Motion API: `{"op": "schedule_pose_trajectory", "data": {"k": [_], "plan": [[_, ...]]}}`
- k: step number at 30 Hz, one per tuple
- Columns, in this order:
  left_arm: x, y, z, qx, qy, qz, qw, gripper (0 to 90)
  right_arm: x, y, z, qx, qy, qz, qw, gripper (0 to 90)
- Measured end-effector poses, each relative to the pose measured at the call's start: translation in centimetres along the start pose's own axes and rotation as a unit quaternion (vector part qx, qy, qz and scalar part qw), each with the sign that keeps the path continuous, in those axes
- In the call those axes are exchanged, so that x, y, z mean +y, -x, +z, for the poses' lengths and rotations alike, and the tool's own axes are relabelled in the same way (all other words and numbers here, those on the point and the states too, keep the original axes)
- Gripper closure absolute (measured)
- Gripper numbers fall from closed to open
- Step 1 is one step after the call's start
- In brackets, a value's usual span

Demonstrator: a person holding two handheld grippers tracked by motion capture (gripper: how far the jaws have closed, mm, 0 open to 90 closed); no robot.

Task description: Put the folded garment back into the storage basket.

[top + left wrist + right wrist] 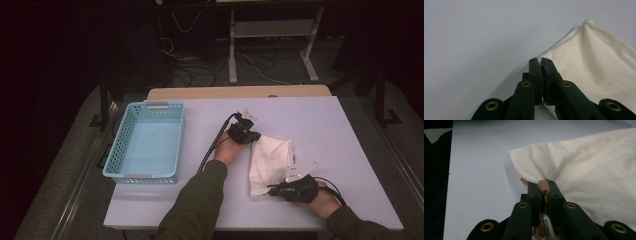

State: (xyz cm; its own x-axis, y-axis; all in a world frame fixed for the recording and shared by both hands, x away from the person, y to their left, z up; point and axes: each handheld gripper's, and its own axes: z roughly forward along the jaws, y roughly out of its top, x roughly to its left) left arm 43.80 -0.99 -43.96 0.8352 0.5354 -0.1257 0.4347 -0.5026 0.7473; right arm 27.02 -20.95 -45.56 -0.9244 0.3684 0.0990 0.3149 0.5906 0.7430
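Observation:
A cream-white cloth (270, 155) lies folded on the white table top (325, 120), right of centre. My left gripper (256, 136) is at the cloth's far left corner, with its jaws shut on the cloth's edge (599, 70); in the left gripper view the tips (541, 61) meet right at that corner. My right gripper (271, 190) is at the near left corner of the cloth. Its jaws (544, 182) are shut on a bunched corner of the cloth (586, 170), where a tan inner layer shows between them.
A light blue plastic basket (145, 176) stands empty on the left side of the table. Bare table surface lies between basket and cloth and to the right of the cloth. Beyond the far edge are a dark floor, cables and a metal stand.

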Motion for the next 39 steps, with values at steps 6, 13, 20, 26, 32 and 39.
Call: {"op": "schedule_pose_trajectory", "data": {"k": [6,13,20,26,32,39], "plan": [[0.7,0.4,-1.2,-0.009,0.015,0.000,0.9998,87.0,0.1,0.0,0.0,-0.001,-0.002,0.006,1.0000,83.1],[1.3,0.9,-2.6,-0.027,0.036,0.000,0.9990,87.0,0.3,0.1,-0.2,0.000,0.001,0.009,1.0000,83.1],[2.0,2.0,-4.3,-0.047,0.054,0.009,0.9974,87.0,0.6,0.3,-0.7,-0.005,0.016,0.022,0.9996,83.1],[2.1,2.8,-5.4,-0.067,0.073,0.007,0.9950,87.0,1.1,0.9,-1.6,-0.014,0.037,0.036,0.9986,83.1],[2.3,3.5,-6.4,-0.076,0.082,0.018,0.9936,87.0,1.7,1.3,-2.2,-0.023,0.054,0.043,0.9973,83.1],[2.3,4.1,-7.2,-0.088,0.090,0.021,0.9918,87.0,2.8,2.2,-2.9,-0.028,0.071,0.049,0.9959,83.1]]}}
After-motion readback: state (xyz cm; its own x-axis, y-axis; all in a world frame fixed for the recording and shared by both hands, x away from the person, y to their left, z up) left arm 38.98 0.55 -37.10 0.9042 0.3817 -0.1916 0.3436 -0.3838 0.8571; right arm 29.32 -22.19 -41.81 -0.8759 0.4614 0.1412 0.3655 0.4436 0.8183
